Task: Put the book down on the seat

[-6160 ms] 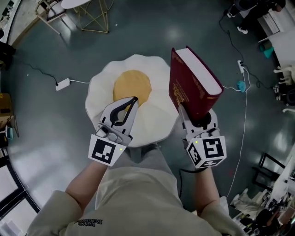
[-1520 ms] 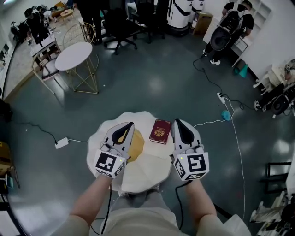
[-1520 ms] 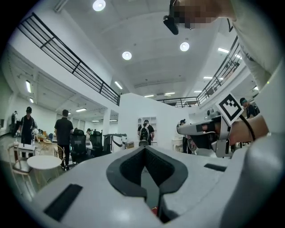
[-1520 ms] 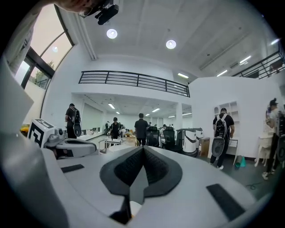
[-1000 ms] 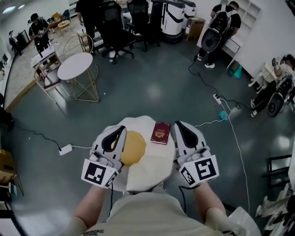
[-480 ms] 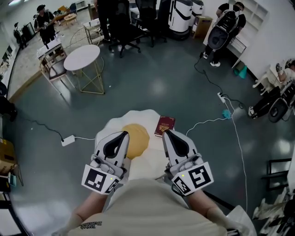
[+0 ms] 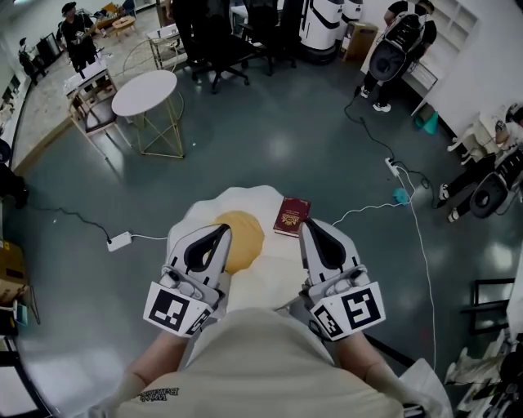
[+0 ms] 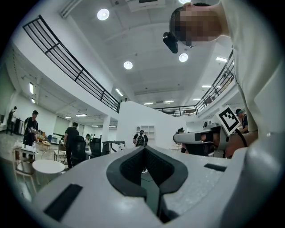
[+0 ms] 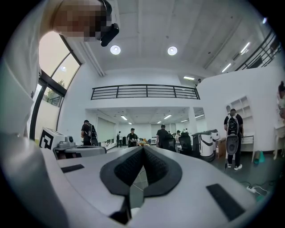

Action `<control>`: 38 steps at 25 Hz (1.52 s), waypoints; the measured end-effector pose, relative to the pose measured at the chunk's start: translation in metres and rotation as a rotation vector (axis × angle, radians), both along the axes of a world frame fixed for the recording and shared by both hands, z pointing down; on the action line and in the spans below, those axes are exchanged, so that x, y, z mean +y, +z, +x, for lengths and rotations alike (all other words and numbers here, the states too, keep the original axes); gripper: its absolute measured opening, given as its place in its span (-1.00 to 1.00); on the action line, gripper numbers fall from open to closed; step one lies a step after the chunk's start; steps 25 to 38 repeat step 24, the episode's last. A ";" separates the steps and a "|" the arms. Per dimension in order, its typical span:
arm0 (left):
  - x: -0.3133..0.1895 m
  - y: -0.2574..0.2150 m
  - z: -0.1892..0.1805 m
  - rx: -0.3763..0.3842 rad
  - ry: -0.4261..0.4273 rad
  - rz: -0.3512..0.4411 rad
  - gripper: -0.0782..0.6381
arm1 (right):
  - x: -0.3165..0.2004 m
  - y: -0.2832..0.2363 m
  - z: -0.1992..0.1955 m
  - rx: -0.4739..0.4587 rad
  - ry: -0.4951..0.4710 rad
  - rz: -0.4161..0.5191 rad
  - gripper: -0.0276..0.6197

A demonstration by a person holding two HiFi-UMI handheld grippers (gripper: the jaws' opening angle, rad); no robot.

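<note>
A dark red book (image 7: 292,216) with a gold emblem lies flat on the far right part of the fried-egg-shaped seat (image 7: 245,269), beside its yellow middle cushion (image 7: 239,239). My left gripper (image 7: 225,229) is held up over the seat's near left, its jaws together and empty. My right gripper (image 7: 306,224) hovers just short of the book without touching it, shut with nothing in it. Both gripper views point out level across the hall, with the left gripper (image 8: 144,149) and the right gripper (image 9: 142,149) showing tips pressed together; neither view shows the book.
A round white table (image 7: 145,91) on a gold wire frame stands far left. White cables and a power strip (image 7: 119,240) run across the grey floor. People and office chairs are at the back of the hall; a robot (image 7: 316,24) stands there too.
Six seconds ago the right gripper held the book upright; since 1.5 s ago it lies on the seat. Both grippers stay shut and drift slightly nearer the body as the view shifts.
</note>
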State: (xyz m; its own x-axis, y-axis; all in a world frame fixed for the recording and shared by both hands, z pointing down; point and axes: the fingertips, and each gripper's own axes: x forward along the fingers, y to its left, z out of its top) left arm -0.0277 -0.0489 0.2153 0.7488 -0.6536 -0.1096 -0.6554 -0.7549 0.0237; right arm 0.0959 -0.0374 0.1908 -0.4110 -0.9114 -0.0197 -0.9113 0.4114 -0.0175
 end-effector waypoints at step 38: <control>-0.018 -0.004 -0.006 -0.089 -0.040 0.022 -0.77 | -0.013 0.009 0.011 0.025 0.001 -0.044 -0.91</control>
